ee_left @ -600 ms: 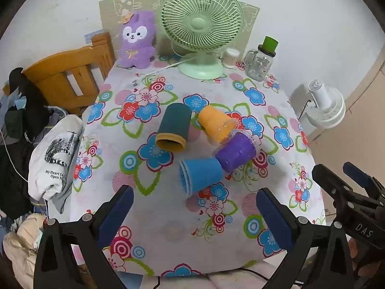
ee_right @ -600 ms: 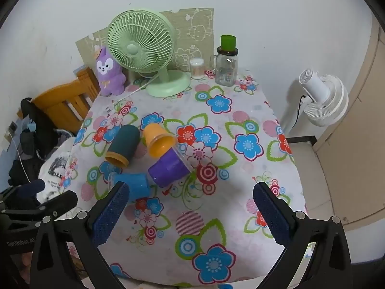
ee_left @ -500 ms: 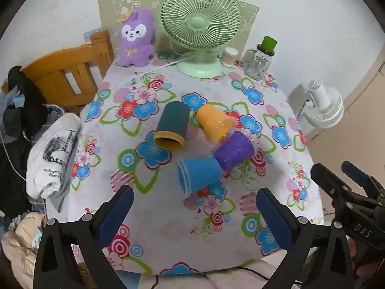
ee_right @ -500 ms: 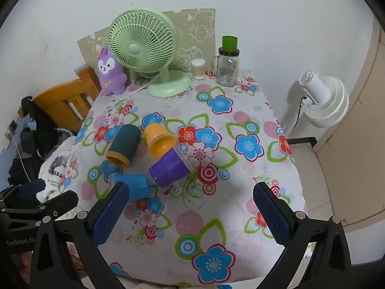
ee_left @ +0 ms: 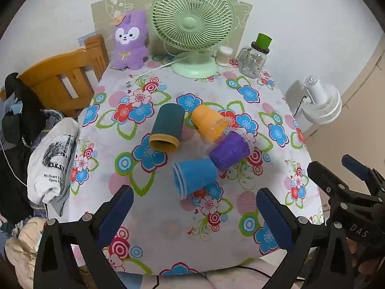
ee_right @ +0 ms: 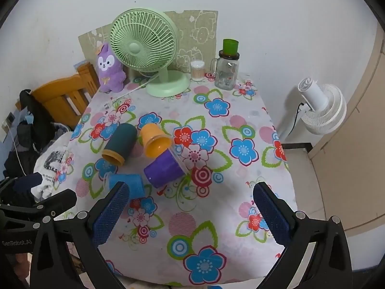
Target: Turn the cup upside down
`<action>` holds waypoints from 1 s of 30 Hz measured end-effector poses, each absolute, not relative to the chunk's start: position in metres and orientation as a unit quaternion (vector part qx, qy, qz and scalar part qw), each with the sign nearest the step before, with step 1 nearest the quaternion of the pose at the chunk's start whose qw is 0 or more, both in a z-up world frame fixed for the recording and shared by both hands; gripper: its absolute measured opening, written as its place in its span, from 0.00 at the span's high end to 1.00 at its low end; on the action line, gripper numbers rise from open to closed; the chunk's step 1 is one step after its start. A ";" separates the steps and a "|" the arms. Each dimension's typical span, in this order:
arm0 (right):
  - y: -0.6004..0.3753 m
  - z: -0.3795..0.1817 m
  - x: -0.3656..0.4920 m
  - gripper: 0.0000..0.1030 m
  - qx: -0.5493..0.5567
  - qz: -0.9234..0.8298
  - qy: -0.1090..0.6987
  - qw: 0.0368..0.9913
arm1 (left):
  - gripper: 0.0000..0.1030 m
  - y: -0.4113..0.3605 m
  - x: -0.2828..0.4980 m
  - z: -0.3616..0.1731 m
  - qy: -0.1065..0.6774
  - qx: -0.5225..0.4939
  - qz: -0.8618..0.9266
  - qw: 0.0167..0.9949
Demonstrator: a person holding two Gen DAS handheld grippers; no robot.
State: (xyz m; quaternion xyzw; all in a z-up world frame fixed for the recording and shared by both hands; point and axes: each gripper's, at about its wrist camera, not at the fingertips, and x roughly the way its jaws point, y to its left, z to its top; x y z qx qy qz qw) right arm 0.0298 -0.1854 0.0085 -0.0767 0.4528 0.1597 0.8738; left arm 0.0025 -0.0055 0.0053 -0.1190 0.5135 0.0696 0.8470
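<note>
Several cups lie on their sides in the middle of the flowered table [ee_left: 240, 216]: a dark teal cup [ee_left: 167, 130], an orange cup [ee_left: 209, 122], a purple cup [ee_left: 228, 150] and a blue cup [ee_left: 193, 177]. They also show in the right wrist view: teal [ee_right: 119, 144], orange [ee_right: 154, 139], purple [ee_right: 164, 169], blue [ee_right: 130, 184]. My left gripper [ee_left: 195, 214] is open and empty, above the table's near edge, just short of the blue cup. My right gripper [ee_right: 190, 212] is open and empty, near the front edge, right of the cups.
A green desk fan [ee_left: 192, 24], a purple plush toy [ee_left: 130, 41], a jar of swabs [ee_left: 223, 55] and a glass mug with a green lid [ee_left: 255, 60] stand at the back. A wooden chair [ee_left: 60, 82] with clothes is left. A white floor fan [ee_right: 320, 106] stands right.
Both grippers have drawn back and risen slightly, so the table looks a bit farther away. The cups have not moved. Both grippers stay open.
</note>
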 end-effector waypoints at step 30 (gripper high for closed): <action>-0.188 0.010 0.040 0.00 -0.075 0.160 0.454 0.873 | 0.00 -0.015 0.018 0.009 0.513 -0.079 0.059 0.853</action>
